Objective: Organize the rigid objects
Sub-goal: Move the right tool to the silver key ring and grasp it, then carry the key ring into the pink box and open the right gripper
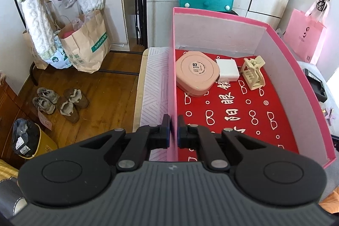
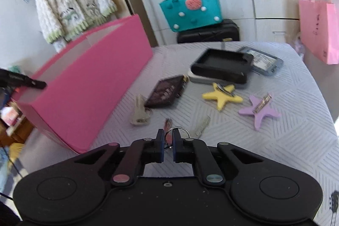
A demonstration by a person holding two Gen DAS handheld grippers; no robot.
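Observation:
A pink box [image 1: 279, 41] with a red printed floor holds a pink round case [image 1: 197, 73], a white charger [image 1: 227, 70] and a beige hair claw [image 1: 253, 72]. My left gripper [image 1: 174, 123] is shut on the box's near left wall. In the right wrist view the pink box [image 2: 91, 82] stands at the left. My right gripper [image 2: 167, 138] is shut on a metal key ring [image 2: 177, 130] with a red tag. A yellow star [image 2: 221, 95], a purple star [image 2: 259, 111], a dark wallet [image 2: 166, 93], a beige clip [image 2: 139, 114] and a black tray [image 2: 222, 66] lie on the bed.
A teal felt bag [image 2: 190, 10] sits on a black case [image 2: 208, 34] behind the bed. A pink paper bag [image 2: 318, 29] hangs at the right. Paper bags [image 1: 84, 43] and shoes [image 1: 59, 103] stand on the wooden floor left of the bed. A small metal clip [image 2: 202, 125] lies near my right gripper.

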